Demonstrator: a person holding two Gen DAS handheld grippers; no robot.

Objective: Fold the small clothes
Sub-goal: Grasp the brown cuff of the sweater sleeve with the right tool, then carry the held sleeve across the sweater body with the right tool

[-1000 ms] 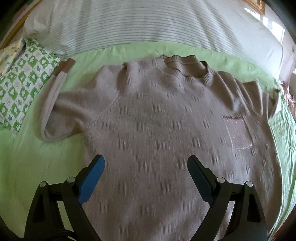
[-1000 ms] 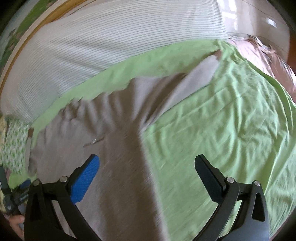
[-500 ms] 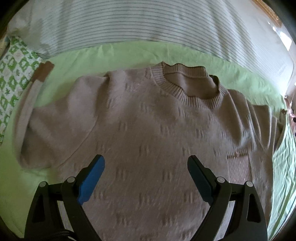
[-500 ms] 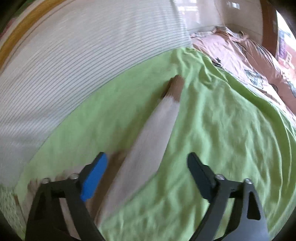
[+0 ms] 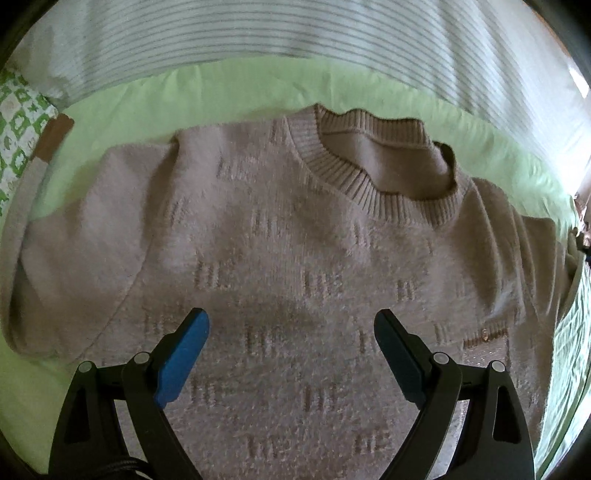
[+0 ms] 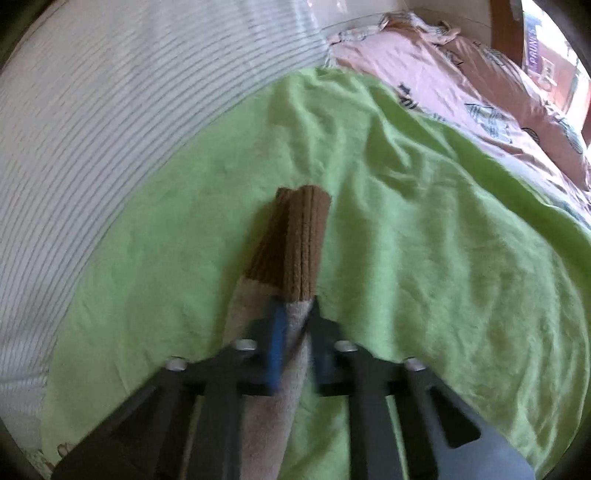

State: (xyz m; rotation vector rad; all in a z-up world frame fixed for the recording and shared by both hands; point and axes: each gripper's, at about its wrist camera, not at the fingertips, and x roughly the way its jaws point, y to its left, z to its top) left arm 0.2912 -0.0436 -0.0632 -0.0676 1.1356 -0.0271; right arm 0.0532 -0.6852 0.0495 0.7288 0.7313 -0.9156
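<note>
A beige knit sweater [image 5: 295, 258] lies flat on the green sheet [image 5: 229, 92], front up, ribbed collar [image 5: 376, 184] at the far side. My left gripper [image 5: 291, 325] is open and empty over the sweater's chest. Its left sleeve runs along the left edge and ends in a brown cuff [image 5: 53, 138]. In the right wrist view my right gripper [image 6: 295, 314] is shut on the other sleeve [image 6: 273, 406] just below its brown ribbed cuff [image 6: 295, 240], which sticks out past the fingertips over the green sheet [image 6: 424, 258].
A white striped pillow [image 5: 295, 33] lies along the far side, also in the right wrist view [image 6: 110, 110]. A green-and-white patterned cloth [image 5: 18, 125] sits at far left. A pink patterned quilt [image 6: 480, 92] lies at the far right beyond the sheet.
My right gripper moved along the right sleeve to its cuff end and closed on it. My left gripper moved forward over the sweater toward the collar and stayed open.
</note>
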